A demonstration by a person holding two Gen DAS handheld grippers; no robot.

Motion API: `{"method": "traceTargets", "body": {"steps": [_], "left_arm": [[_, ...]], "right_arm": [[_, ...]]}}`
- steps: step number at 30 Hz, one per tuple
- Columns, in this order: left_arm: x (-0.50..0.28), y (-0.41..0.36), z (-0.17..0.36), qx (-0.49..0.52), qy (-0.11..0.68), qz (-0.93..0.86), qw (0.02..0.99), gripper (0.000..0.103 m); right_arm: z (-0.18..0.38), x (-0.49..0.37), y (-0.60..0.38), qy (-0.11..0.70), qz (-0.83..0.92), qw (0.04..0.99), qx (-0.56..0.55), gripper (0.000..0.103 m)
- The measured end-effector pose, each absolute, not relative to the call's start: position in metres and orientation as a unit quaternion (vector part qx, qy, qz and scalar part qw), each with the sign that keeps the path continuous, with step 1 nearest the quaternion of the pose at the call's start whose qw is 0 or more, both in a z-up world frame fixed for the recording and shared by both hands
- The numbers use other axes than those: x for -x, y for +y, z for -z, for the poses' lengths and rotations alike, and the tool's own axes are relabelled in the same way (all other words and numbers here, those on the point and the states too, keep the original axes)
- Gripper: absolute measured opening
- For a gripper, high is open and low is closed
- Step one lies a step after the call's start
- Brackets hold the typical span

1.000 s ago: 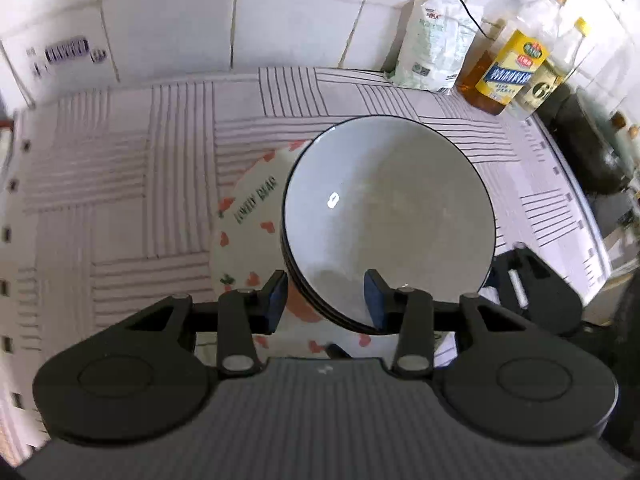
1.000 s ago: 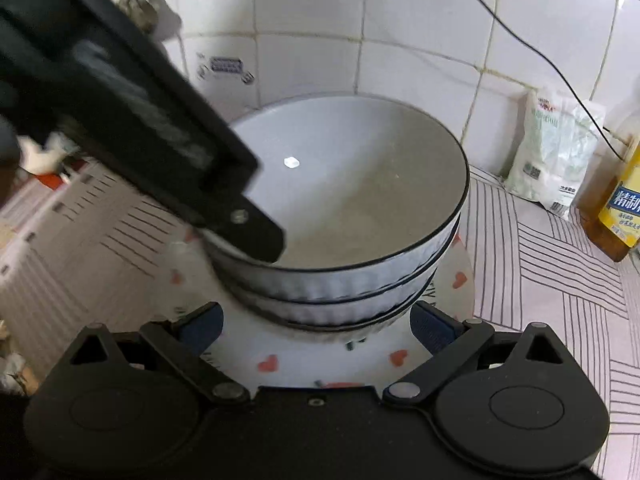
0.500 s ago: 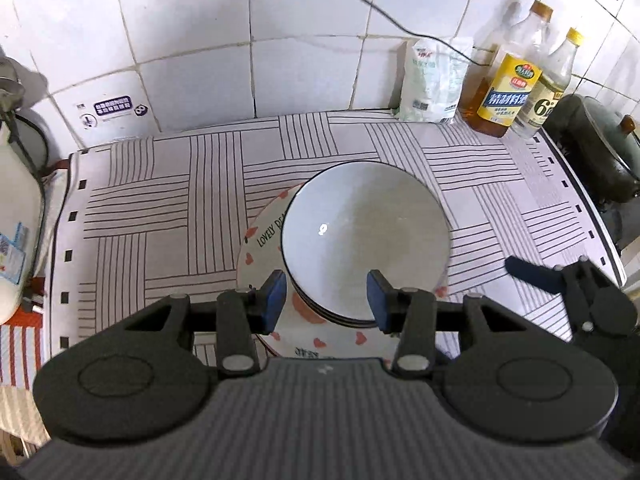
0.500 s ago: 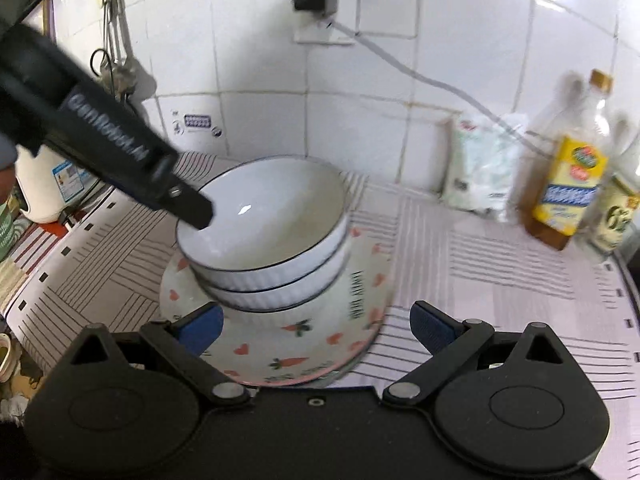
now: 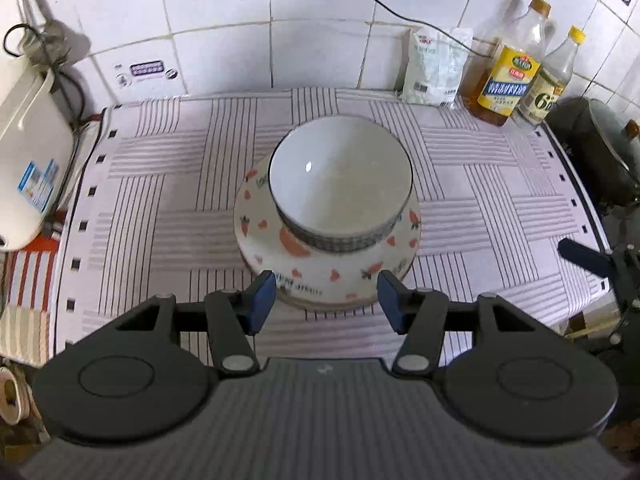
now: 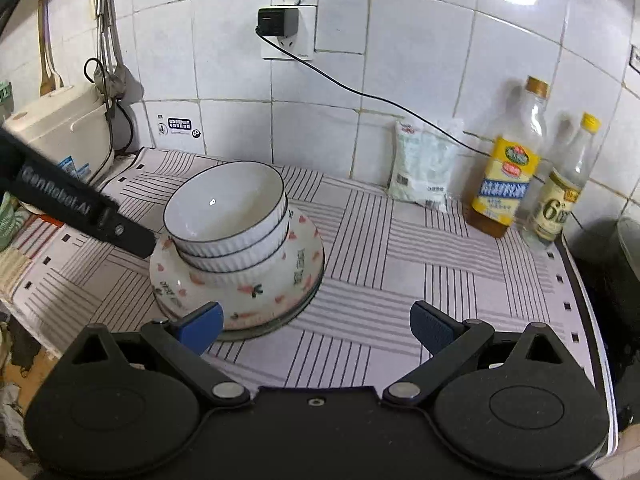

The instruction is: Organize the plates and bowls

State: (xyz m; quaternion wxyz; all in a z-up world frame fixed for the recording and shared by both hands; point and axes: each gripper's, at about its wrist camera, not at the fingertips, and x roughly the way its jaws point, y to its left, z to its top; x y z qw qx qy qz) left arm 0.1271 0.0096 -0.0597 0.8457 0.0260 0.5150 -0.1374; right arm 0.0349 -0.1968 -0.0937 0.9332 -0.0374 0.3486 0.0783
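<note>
Jaws on both tools stand wide apart, holding nothing: left gripper (image 5: 326, 298), right gripper (image 6: 316, 322). White ribbed bowls with dark rims (image 6: 230, 222) sit nested on heart-and-carrot patterned plates (image 6: 298, 270), mid striped cloth (image 6: 420, 272).

Risk, as judged: stack is top-heavy and sits off-centre on the plates; a nudge from a returning finger could tip or slide it.

Left view looks down into the top bowl (image 5: 340, 184); layers read poorly. Right view, side-on, shows separate bowls and the left tool's finger close beside the stack.
</note>
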Motion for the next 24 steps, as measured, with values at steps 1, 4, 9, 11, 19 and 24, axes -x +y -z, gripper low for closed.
{"method": "traceTargets", "body": {"steps": [1, 4, 9, 11, 19, 24], "left_arm": [[-0.122, 0.008, 0.058, -0.031, 0.517, 0.136, 0.844, 0.055], [-0.106, 0.008, 0.051, -0.031, 0.513, 0.132, 0.848, 0.055], [-0.084, 0.006, 0.035, -0.025, 0.502, 0.131, 0.854, 0.056], [-0.076, 0.004, 0.029, -0.028, 0.501, 0.129, 0.855, 0.059], [-0.058, 0.002, 0.014, -0.029, 0.490, 0.106, 0.865, 0.078], [-0.050, 0.005, 0.009, -0.022, 0.485, 0.095, 0.869, 0.085]], "right_arm": [[0.092, -0.032, -0.201, 0.351, -0.084, 0.932, 0.030, 0.101], [0.088, -0.026, -0.214, 0.353, -0.094, 0.931, 0.017, 0.101], [0.071, -0.016, -0.231, 0.350, -0.087, 0.932, 0.012, 0.101], [0.060, -0.012, -0.237, 0.351, -0.081, 0.933, 0.004, 0.101], [0.027, 0.001, -0.244, 0.369, -0.039, 0.929, -0.001, 0.101], [0.019, 0.007, -0.243, 0.380, -0.005, 0.925, -0.003, 0.102]]}}
